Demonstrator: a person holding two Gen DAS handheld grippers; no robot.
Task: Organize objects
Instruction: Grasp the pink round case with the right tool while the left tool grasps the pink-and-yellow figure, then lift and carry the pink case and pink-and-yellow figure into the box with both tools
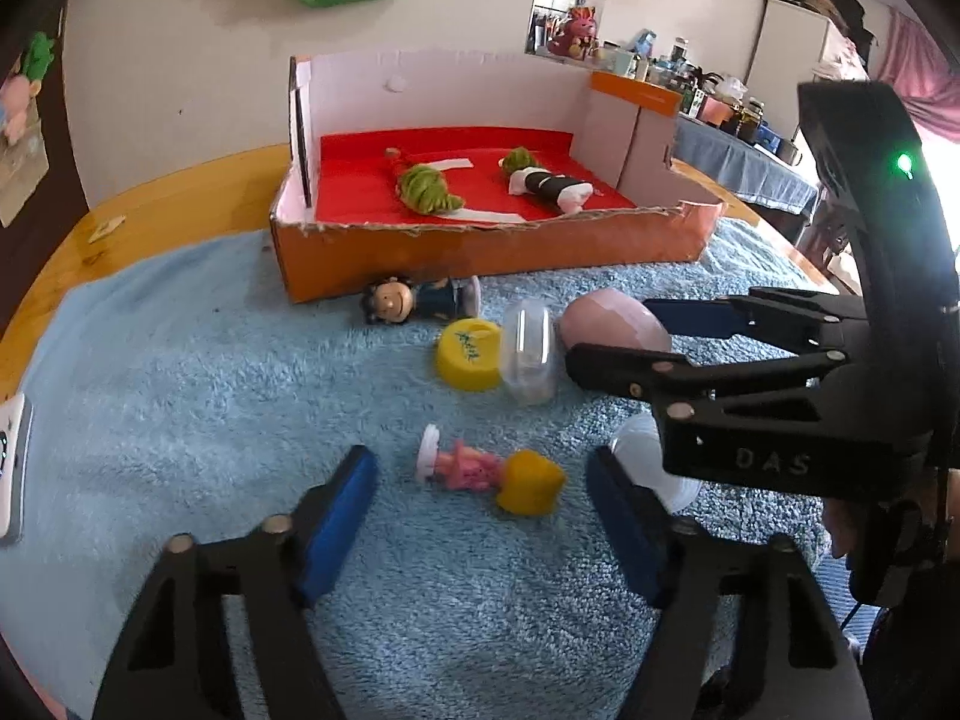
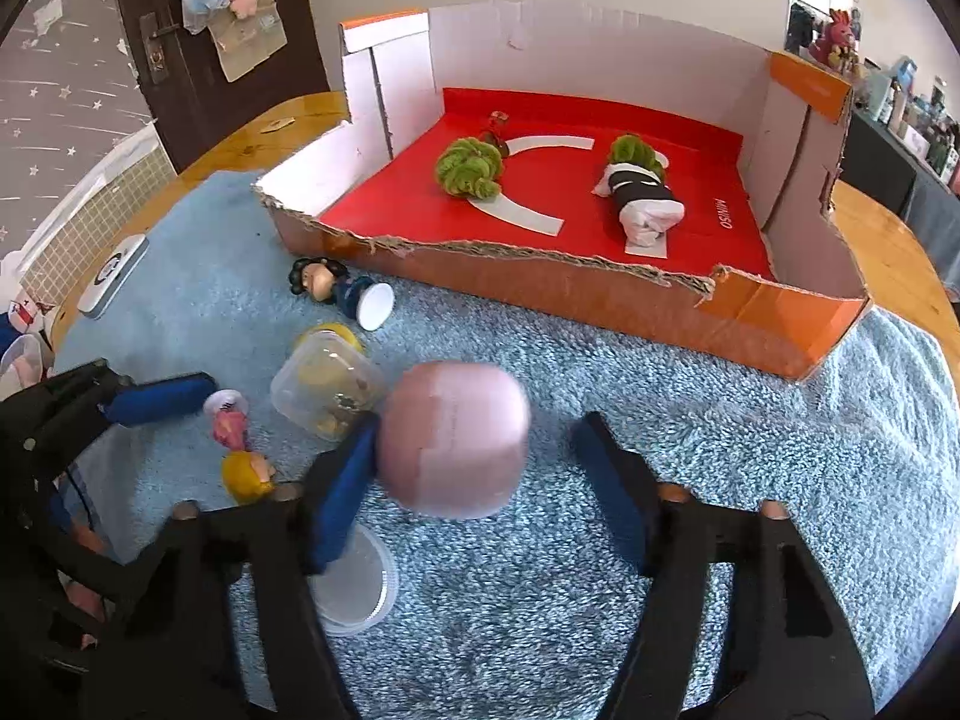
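Right wrist view: right gripper [image 2: 474, 480] fingers apart w/ pink egg [image 2: 454, 438] between, not squeezed; egg may roll away. Left gripper [image 1: 483, 507] apart, empty.

A wooden surface [image 1: 180, 204] carries a fluffy blue mat [image 1: 180, 396]. On the mat sit an orange cardboard box [image 1: 480, 252] with a red floor, a dark-haired figurine [image 1: 414, 299] just in front of it, a yellow cap [image 1: 469, 355], a clear capsule half [image 1: 528, 354], a pink egg-shaped capsule [image 2: 453, 438], a pink figurine with yellow hair [image 1: 492, 471] and a clear lid [image 2: 360, 591]. A white device [image 2: 114, 276] lies at the mat's edge.
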